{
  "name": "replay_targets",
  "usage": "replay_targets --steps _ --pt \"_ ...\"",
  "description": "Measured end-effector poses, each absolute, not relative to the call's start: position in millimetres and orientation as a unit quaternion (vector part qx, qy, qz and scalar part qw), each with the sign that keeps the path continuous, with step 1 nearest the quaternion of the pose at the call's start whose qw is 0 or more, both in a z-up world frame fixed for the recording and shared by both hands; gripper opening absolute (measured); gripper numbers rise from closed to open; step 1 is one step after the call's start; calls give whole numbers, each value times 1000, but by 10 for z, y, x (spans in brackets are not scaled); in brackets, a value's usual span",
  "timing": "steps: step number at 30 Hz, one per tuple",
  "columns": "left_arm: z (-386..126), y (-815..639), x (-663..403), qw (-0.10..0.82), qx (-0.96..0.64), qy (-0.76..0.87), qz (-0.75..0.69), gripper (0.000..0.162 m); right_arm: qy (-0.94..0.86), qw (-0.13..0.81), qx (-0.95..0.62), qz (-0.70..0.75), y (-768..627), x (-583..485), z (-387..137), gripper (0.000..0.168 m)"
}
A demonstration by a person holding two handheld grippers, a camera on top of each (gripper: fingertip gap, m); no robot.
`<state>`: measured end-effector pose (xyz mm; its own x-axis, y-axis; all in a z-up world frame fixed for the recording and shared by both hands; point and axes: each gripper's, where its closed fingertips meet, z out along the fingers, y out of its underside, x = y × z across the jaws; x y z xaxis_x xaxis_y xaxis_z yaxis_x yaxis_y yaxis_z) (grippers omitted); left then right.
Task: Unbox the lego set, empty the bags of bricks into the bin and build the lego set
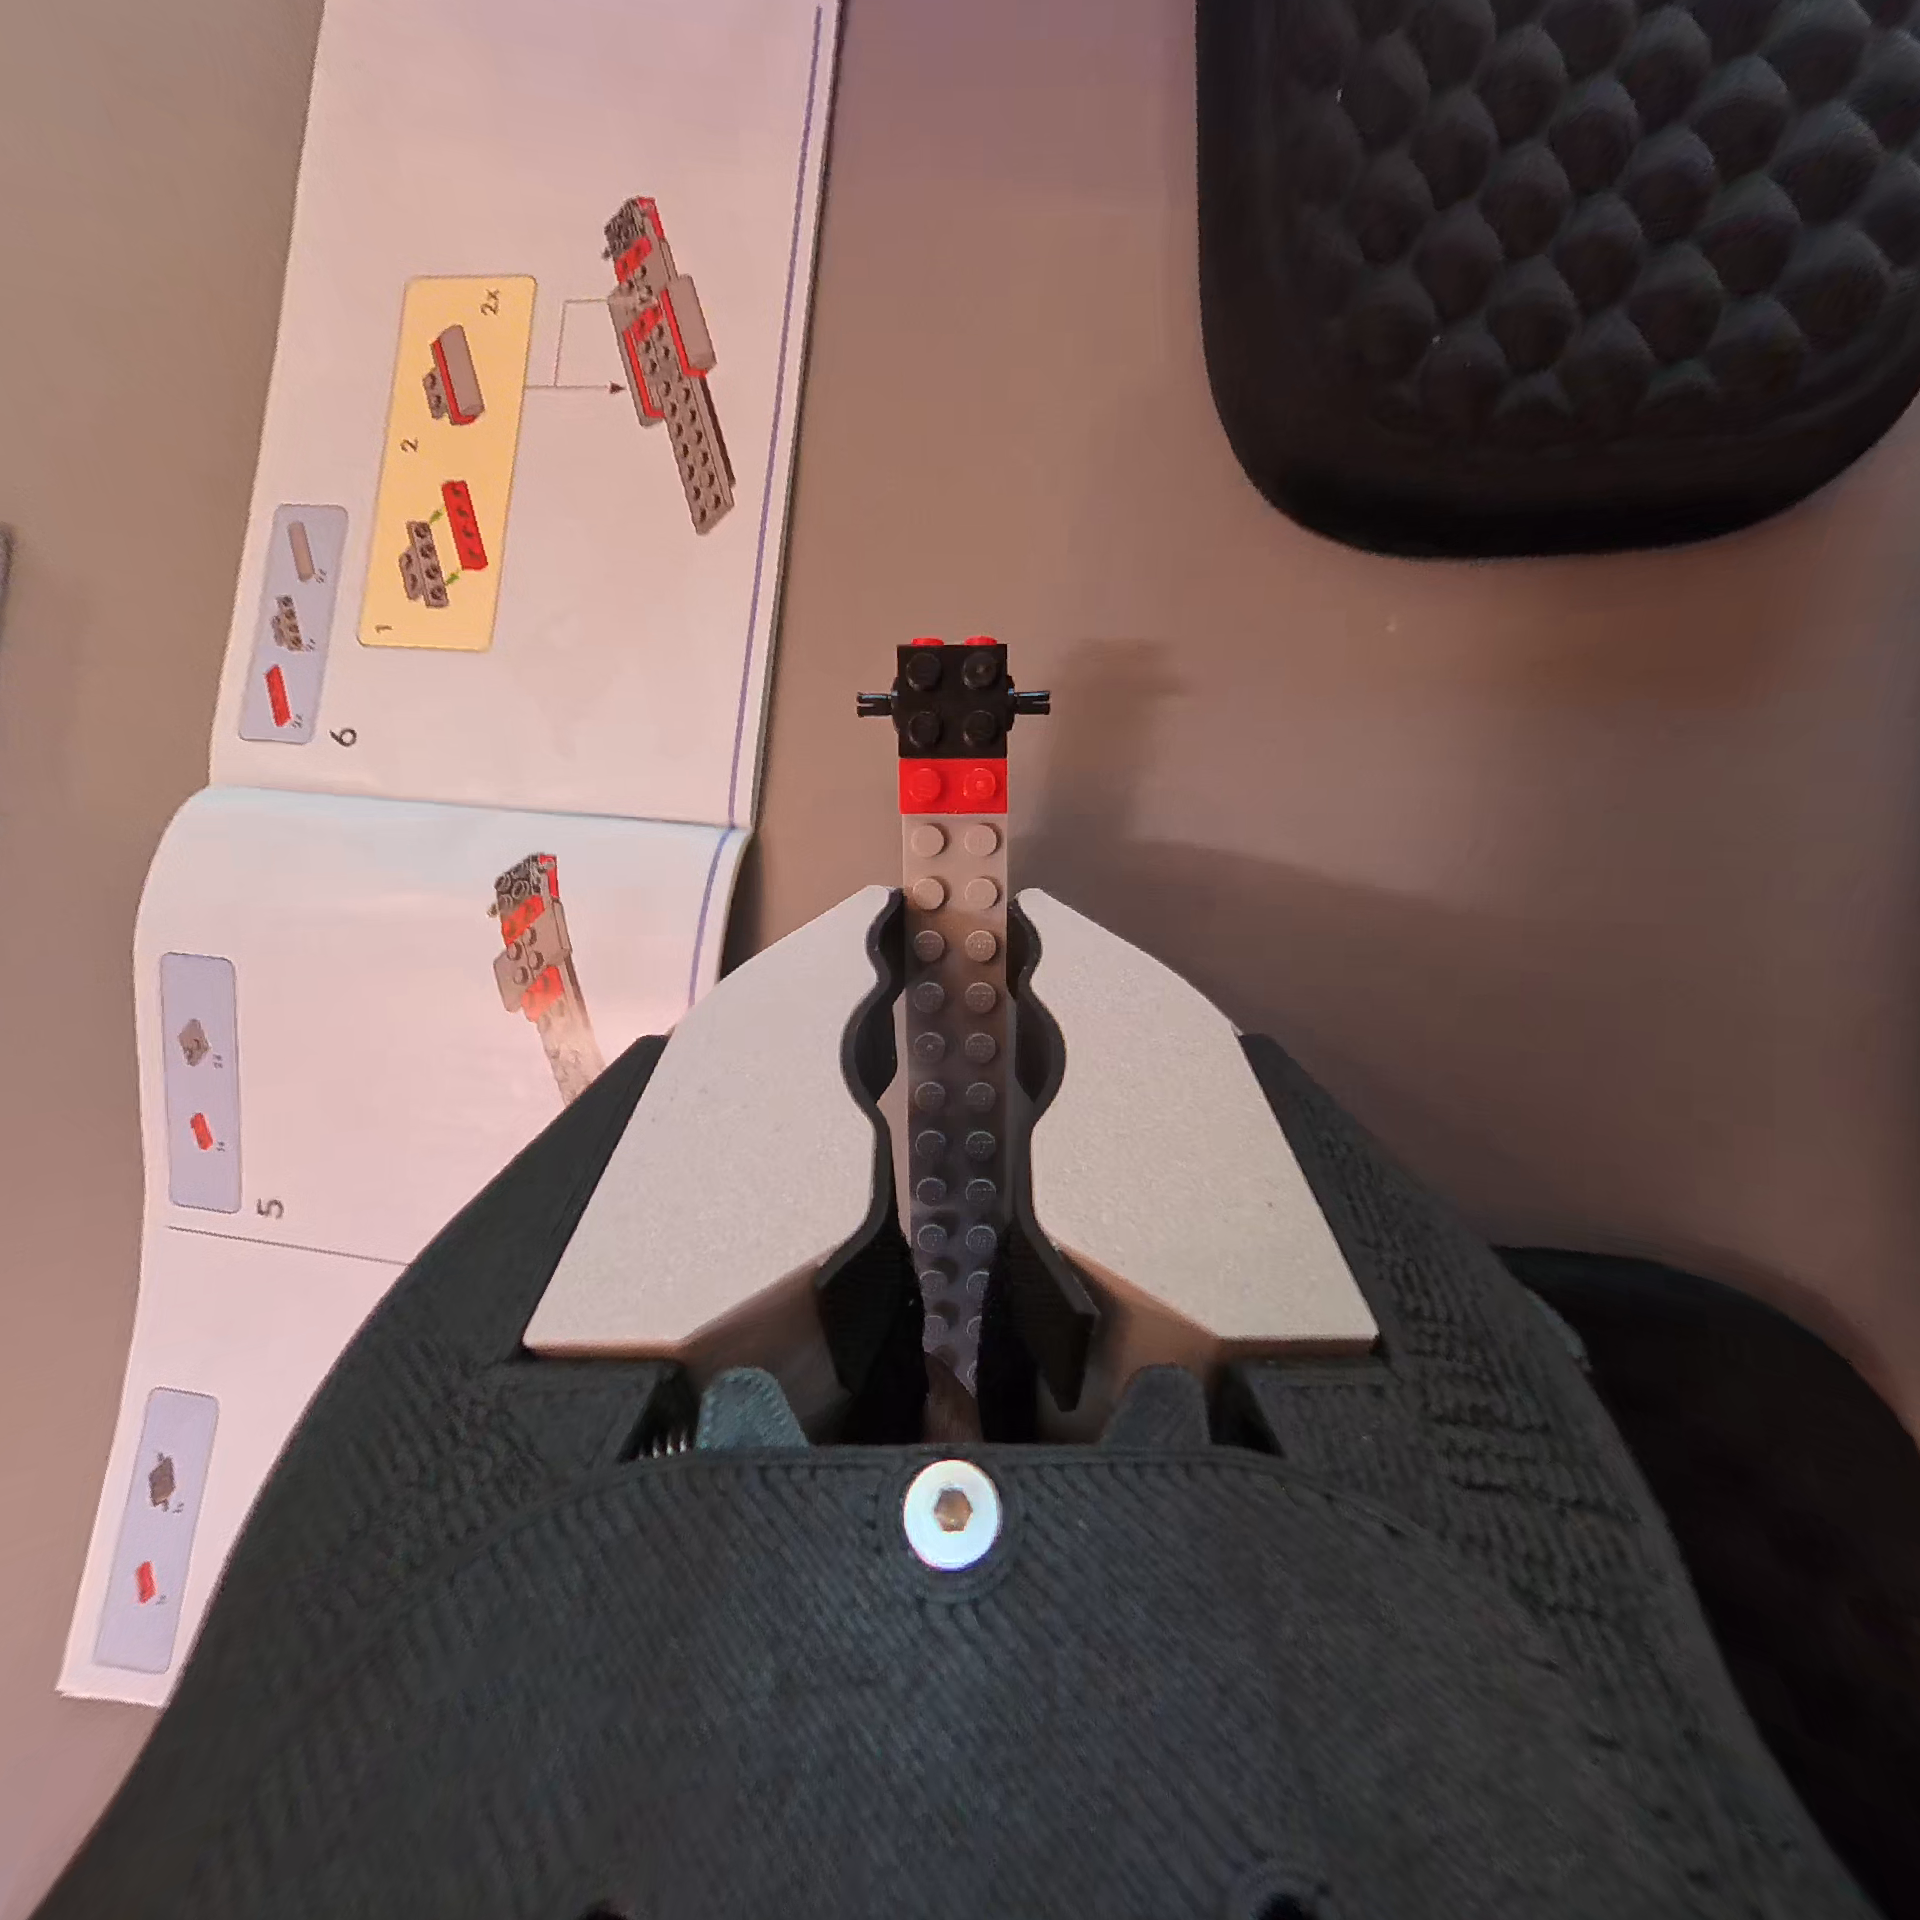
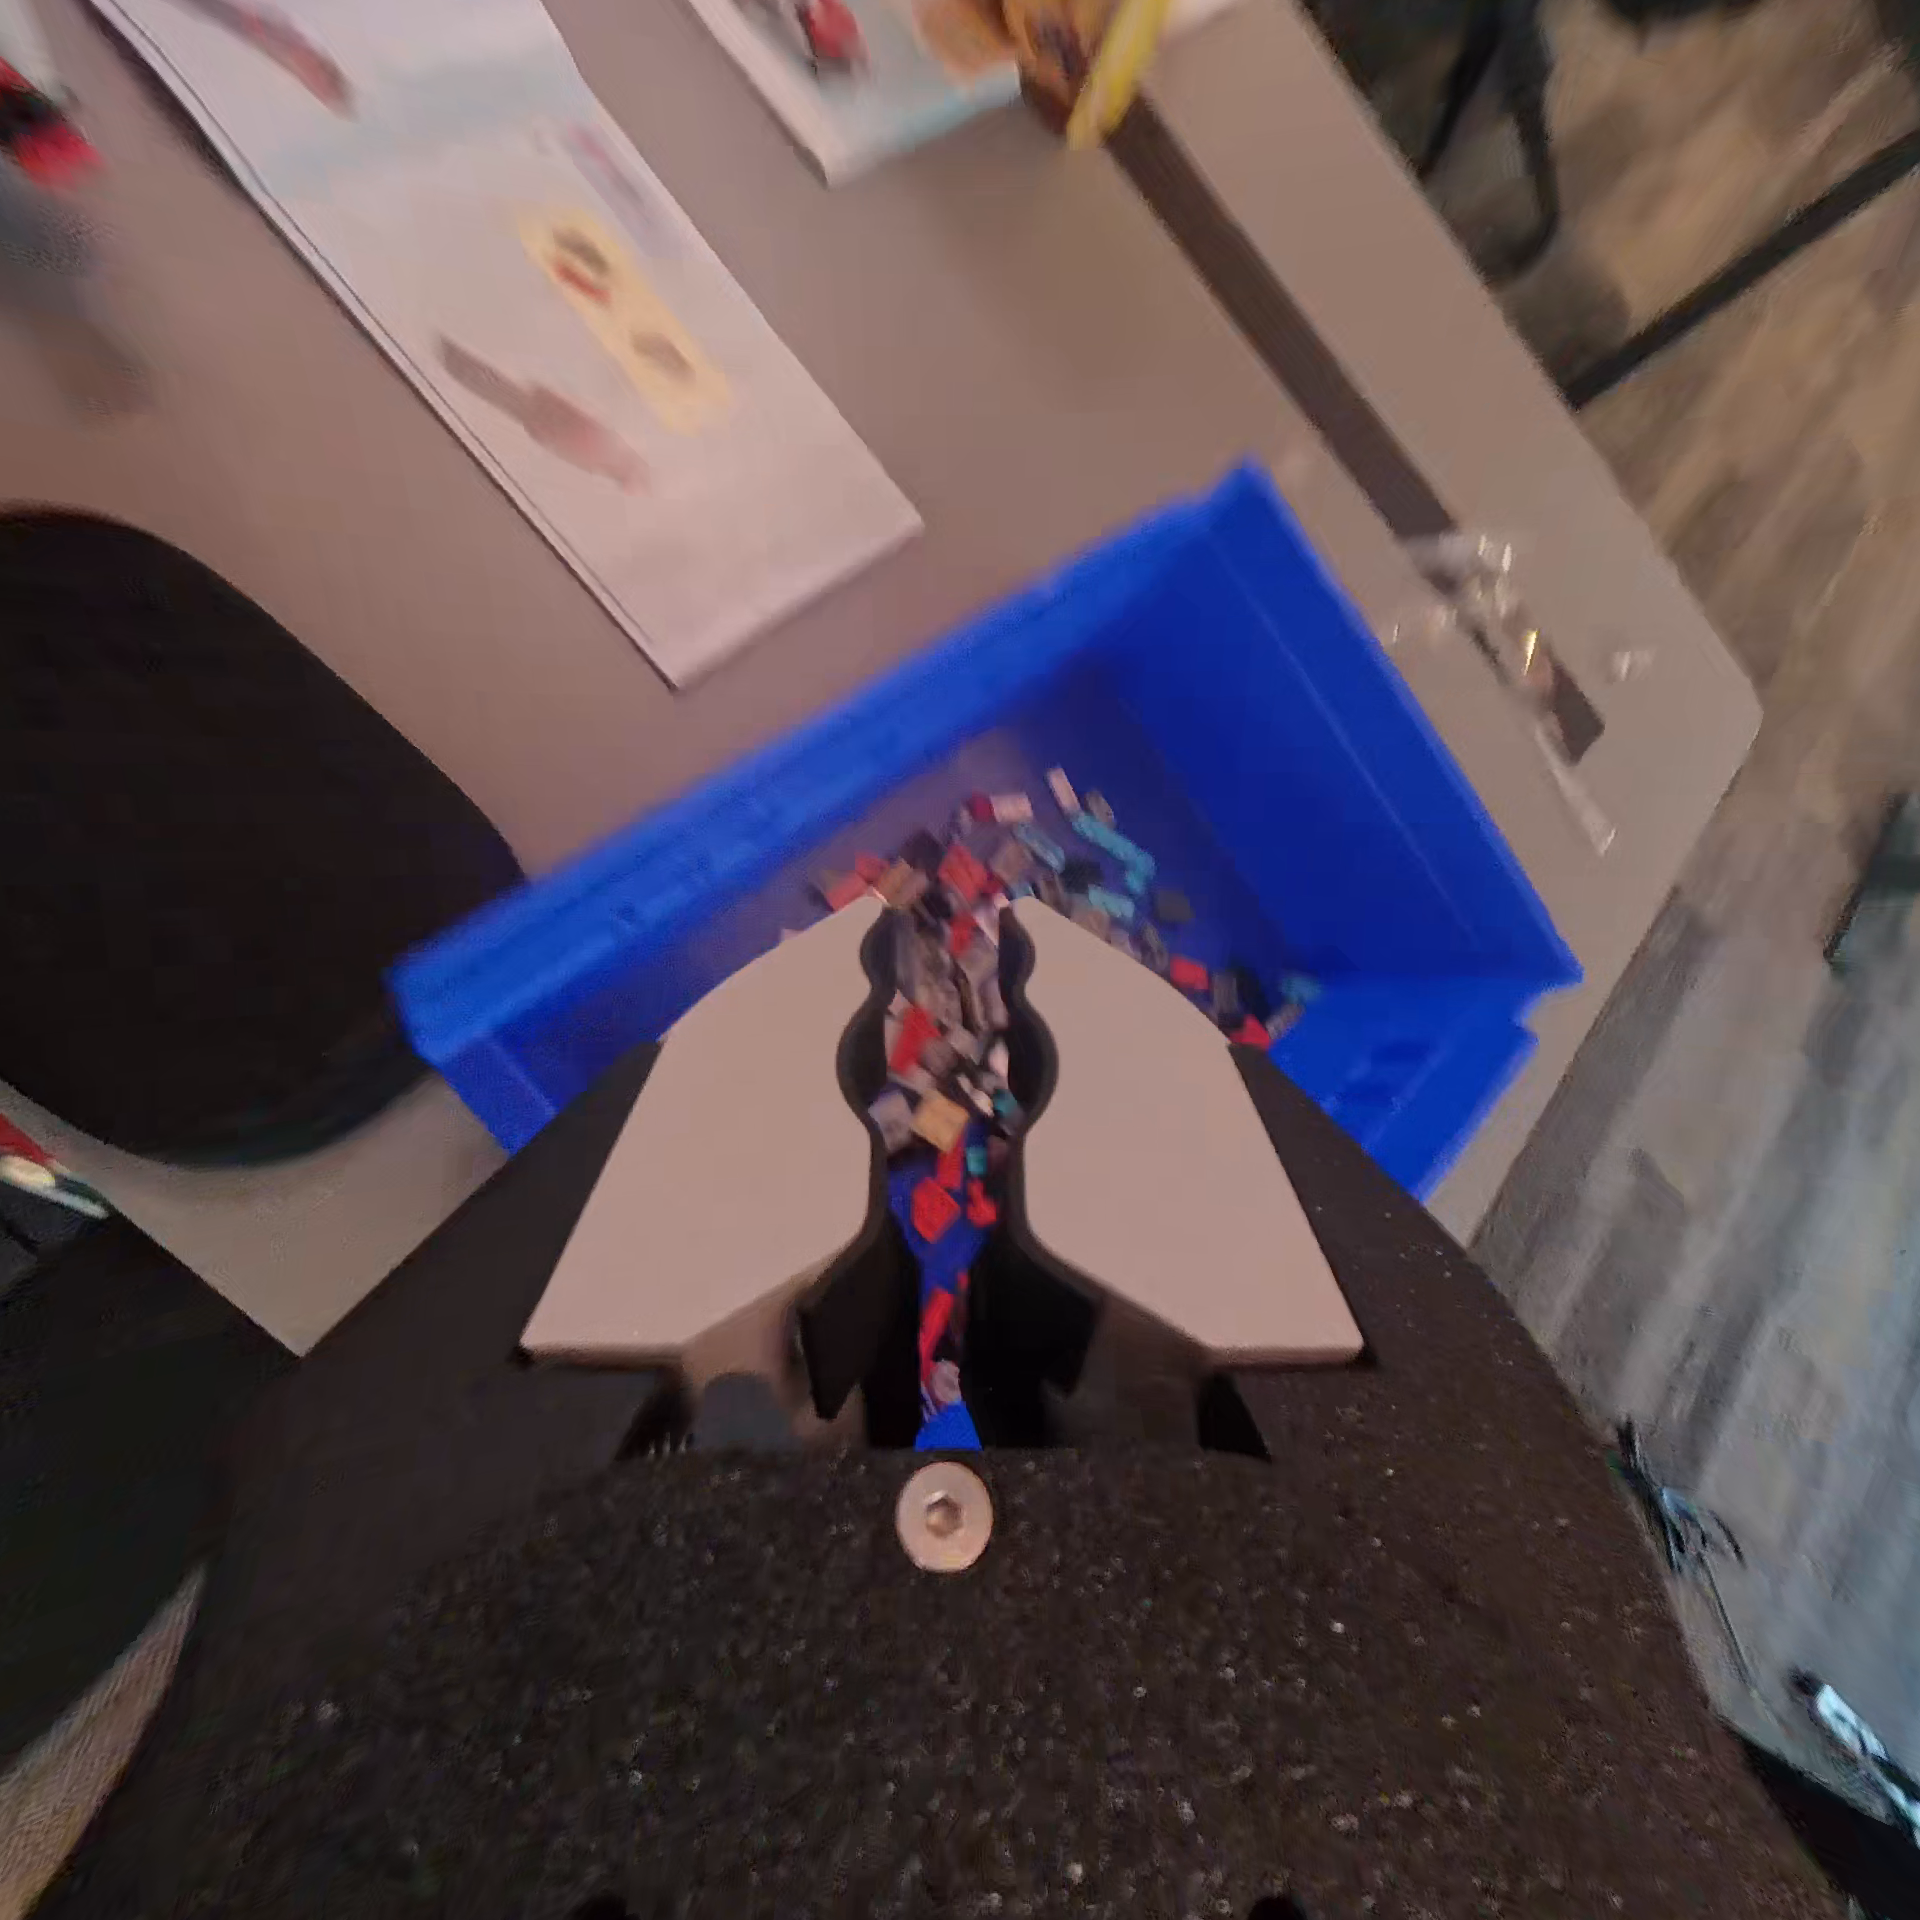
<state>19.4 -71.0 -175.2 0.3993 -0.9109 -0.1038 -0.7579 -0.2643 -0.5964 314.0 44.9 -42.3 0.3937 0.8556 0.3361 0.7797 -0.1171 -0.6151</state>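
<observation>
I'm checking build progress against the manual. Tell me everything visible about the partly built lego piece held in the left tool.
The lego assembly is a long, narrow grey plate, two studs wide, of glossy plastic. At its far end sit a red plate and a black two-by-two brick with thin black pins sticking out on both sides; red studs show beyond it. The left tool is shut on the plate's long edges, holding it pointing straight forward above the brown table, right of the open instruction booklet. Nothing else touches it.

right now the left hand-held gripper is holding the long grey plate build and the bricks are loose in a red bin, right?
Only the bin colour is wrong. The right wrist view shows the loose bricks in a blue bin. The left hand-held gripper does hold the long grey plate build.
</observation>
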Motion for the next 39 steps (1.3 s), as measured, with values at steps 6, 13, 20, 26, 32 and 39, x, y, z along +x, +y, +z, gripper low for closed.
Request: replay_targets --steps 6,13,20,26,32,39 --pt "-1723 -668 265 296 -785 530 -125 18 -583 200 -787 33 1287 3513 -1047 19" --pt "-1732 -634 258 296 -789 523 -127 18 -731 13 -680 -55 1816 3720 -1726 16" --pt "-1758 -617 244 290 -792 521 -129 18 -834 -42 -550 -21 1869 3665 -1820 21" --pt "-1768 -604 257 290 -793 518 -137 18 -848 -65 -524 -45 1879 3745 -1931 11" --pt "-1746 -585 183 291 -798 511 -130 18 -770 43 -627 -112 1906 3533 -1449 10" --pt "-1734 -620 102 304 -805 492 -130 18 -679 240 -671 177 195 1689 -551 10"
